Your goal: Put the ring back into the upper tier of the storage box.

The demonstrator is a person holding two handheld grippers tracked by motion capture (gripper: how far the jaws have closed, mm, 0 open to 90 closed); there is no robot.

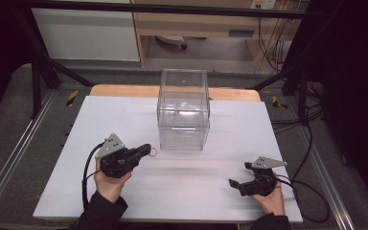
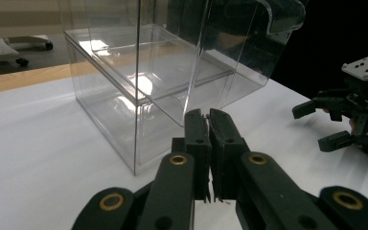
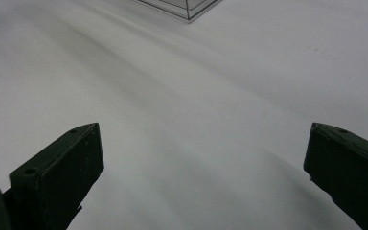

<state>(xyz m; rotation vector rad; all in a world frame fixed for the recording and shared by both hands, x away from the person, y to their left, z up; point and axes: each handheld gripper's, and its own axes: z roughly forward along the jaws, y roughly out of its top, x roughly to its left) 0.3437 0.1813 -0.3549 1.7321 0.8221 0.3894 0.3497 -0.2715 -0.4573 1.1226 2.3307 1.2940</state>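
A tall clear plastic box (image 1: 183,115) stands upright in the middle of the white table top (image 1: 182,191). My left gripper (image 1: 147,148) lies left of the box's front, pointing at its lower left corner, jaws pressed together. Its own view has the shut jaws (image 2: 207,114) just short of the clear box (image 2: 139,86). A small ring-like thing (image 1: 153,152) shows at its tip; I cannot tell whether it is gripped. My right gripper (image 1: 238,174) rests at the front right, open and empty, also seen open (image 2: 311,127) from the left. Bare table lies between its fingers (image 3: 204,127).
The table's wooden strip (image 1: 124,90) runs behind the box. Black cables (image 1: 311,191) trail off the right side and loop by the left hand. Metal rails (image 1: 9,158) flank the table. A corner of the clear box (image 3: 182,7) sits far ahead of the right jaws.
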